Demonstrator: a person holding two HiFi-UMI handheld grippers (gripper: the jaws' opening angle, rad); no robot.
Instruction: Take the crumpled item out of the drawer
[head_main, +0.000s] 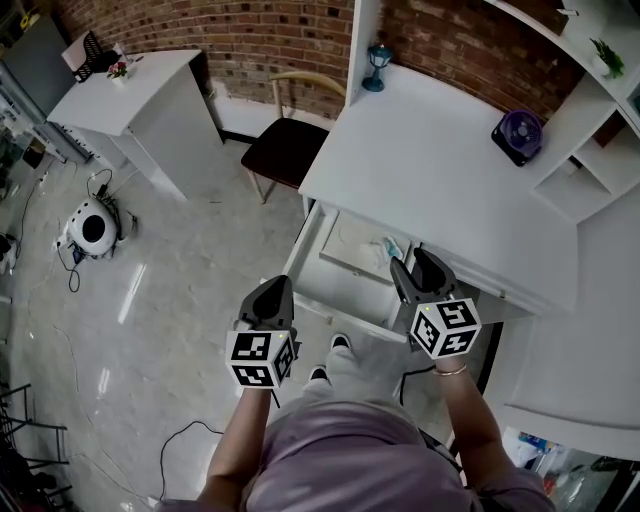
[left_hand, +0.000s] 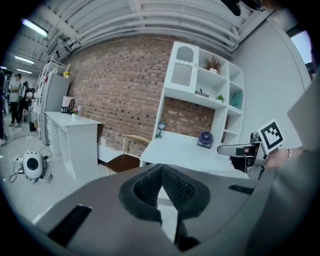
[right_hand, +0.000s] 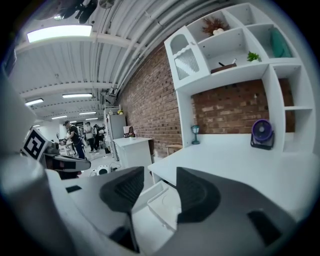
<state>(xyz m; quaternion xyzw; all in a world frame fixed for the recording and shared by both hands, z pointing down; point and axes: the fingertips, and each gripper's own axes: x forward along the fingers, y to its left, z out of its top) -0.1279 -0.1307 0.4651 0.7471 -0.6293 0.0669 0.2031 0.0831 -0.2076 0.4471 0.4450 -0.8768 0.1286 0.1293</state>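
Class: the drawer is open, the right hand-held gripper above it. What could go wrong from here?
The crumpled item lies far back in the drawer, close to the desk; the right hand-held gripper might knock the desk. A flat white tray lies beside it; the jaws might catch that instead.

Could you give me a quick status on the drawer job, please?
Left hand-held gripper shut, empty, outside the drawer. Right hand-held gripper open, empty, over it. Crumpled item lies inside, untouched. Nothing covers it.
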